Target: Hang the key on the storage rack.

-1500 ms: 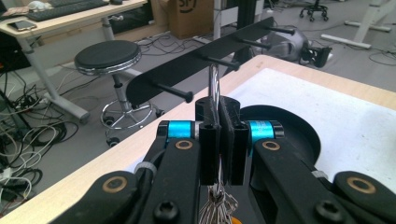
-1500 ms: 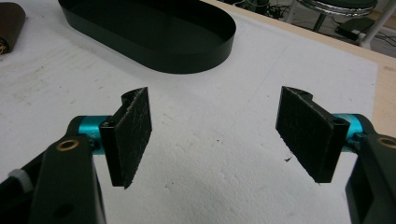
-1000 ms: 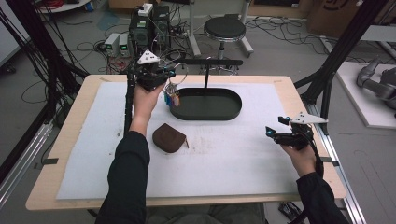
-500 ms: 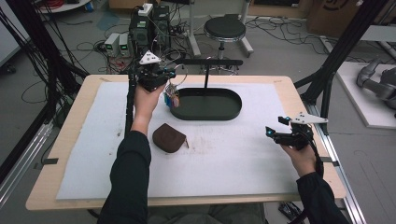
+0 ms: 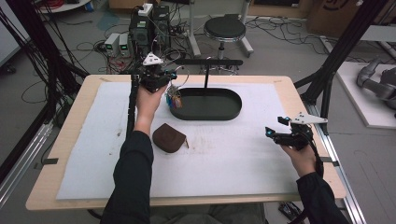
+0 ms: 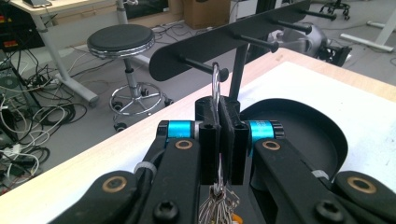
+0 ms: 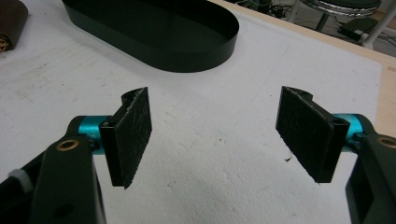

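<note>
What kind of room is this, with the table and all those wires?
Most likely a research lab or workshop. Tangled cables and electronics boxes cover the floor behind the table, black metal frames surround it, and a round stool stands nearby.

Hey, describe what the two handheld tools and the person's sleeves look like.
Both tools are black, with bright blue cylinders behind flat, rough-textured black pads and brass-coloured pivot pins. The left tool and the right tool each carry a pale grey three-cornered plate on top. A black segmented cable trails from the left one. The person wears dark long sleeves.
</note>
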Tool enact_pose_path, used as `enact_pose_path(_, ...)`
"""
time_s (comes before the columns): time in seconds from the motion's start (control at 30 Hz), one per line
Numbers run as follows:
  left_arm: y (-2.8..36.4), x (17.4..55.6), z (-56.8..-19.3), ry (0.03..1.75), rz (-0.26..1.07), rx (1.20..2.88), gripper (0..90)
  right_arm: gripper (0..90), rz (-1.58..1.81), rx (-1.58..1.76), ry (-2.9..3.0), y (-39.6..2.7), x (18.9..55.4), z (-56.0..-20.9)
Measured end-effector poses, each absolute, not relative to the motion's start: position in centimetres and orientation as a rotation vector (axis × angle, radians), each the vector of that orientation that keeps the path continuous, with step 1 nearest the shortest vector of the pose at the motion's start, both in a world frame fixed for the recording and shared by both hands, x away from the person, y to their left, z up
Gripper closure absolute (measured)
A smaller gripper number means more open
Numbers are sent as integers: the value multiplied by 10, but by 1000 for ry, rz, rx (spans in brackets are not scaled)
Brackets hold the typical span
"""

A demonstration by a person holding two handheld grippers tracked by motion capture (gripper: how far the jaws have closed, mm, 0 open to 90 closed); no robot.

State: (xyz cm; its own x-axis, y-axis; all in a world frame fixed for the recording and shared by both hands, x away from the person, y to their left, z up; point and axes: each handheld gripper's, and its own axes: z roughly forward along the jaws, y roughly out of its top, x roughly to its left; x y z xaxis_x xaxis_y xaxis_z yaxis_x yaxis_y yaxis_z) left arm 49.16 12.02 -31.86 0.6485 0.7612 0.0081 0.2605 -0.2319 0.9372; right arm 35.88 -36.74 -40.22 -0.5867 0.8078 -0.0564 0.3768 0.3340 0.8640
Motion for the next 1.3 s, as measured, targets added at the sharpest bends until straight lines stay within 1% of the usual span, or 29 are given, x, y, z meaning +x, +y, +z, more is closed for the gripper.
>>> enact_pose_path(0.33,119,493,-320,843,591,1796,859,272,1177,1034,2123,-367,358,-402)
enact_pose_path(0.5,118,493,-322,857,624,1832,855,272,1178,1035,2123,-367,358,-402)
enact_pose_path(0.63,119,492,-323,867,645,1813,835,272,1181,1039,2121,-368,359,-402)
enact_pose_path(0.67,119,491,-323,872,656,1810,810,272,1180,1039,2121,-368,359,-402)
enact_pose_path(0.73,121,489,-323,876,676,1819,806,272,1179,1041,2124,-368,359,-402)
enact_pose_path(0.83,125,483,-322,891,697,1799,744,272,1179,1036,2121,-368,358,-402)
enact_pose_path(0.93,128,476,-321,895,705,1794,619,272,1180,1041,2122,-368,358,-402)
enact_pose_path(1.0,129,469,-320,887,727,1798,564,272,1180,1034,2121,-367,358,-402)
enact_pose_path(1.03,130,464,-320,882,730,1790,522,272,1181,1032,2122,-367,358,-402)
enact_pose_path(1.17,136,447,-322,858,691,1775,421,272,1182,1037,2118,-366,357,-401)
enact_pose_path(1.3,144,429,-327,825,628,1781,366,272,1186,1044,2112,-366,356,-400)
